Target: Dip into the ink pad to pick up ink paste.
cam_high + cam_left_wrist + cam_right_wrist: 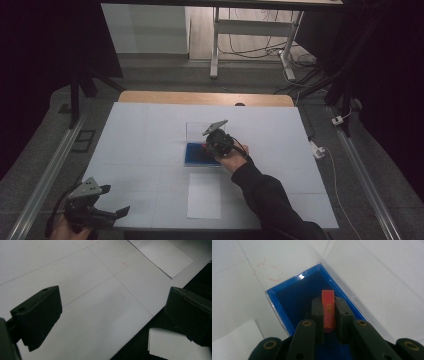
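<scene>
A blue-lined box [287,300] with a clear lid standing up behind it sits at the middle of the white table; in the high view the box [196,154] lies just left of my right hand. My right gripper [329,305] hangs over the box's dark blue inside, shut on a small red-orange card [328,308] held upright between its jaws. In the high view the right gripper [216,142] is at the box's right edge. My left gripper [114,205] rests at the table's front left corner, open and holding nothing; its jaws stand wide apart over the bare table [100,315].
A white paper sheet [204,195] lies on the table in front of the box and shows again [162,255] at the top right of the left gripper view. Faint red marks [268,271] are on the table beside the box. The table edge [140,337] drops to dark floor.
</scene>
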The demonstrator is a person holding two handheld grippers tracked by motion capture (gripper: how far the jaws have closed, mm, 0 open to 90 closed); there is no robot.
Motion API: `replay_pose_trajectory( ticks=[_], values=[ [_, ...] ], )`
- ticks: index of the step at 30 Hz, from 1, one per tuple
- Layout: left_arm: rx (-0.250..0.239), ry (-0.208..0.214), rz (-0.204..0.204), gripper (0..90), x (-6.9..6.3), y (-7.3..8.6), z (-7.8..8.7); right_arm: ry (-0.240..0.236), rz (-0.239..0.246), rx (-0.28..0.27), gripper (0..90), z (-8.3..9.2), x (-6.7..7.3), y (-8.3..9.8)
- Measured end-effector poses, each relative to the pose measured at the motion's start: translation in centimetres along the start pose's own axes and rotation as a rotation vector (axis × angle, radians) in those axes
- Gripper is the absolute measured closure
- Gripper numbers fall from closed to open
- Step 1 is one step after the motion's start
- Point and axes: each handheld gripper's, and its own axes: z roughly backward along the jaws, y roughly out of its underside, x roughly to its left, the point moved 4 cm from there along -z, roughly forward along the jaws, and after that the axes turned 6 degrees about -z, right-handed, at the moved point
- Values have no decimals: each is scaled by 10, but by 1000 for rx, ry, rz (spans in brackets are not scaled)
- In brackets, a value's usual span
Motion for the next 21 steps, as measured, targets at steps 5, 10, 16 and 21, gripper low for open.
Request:
replay_pose_trajectory(
  ticks=[5, 10, 16, 21],
  values=[
    [2, 0, -3, 16, 0, 0, 0, 5, -6, -2, 799, -1, 1, 1],
    [4, -1, -3, 16, 0, 0, 0, 11, -9, -6, 803, -2, 1, 3],
    [8, -3, -3, 17, 0, 0, 0, 12, -21, -18, 804, -2, 2, 4],
    [5, -1, 0, 16, 0, 0, 0, 15, -24, -16, 801, -2, 2, 4]
  ],
)
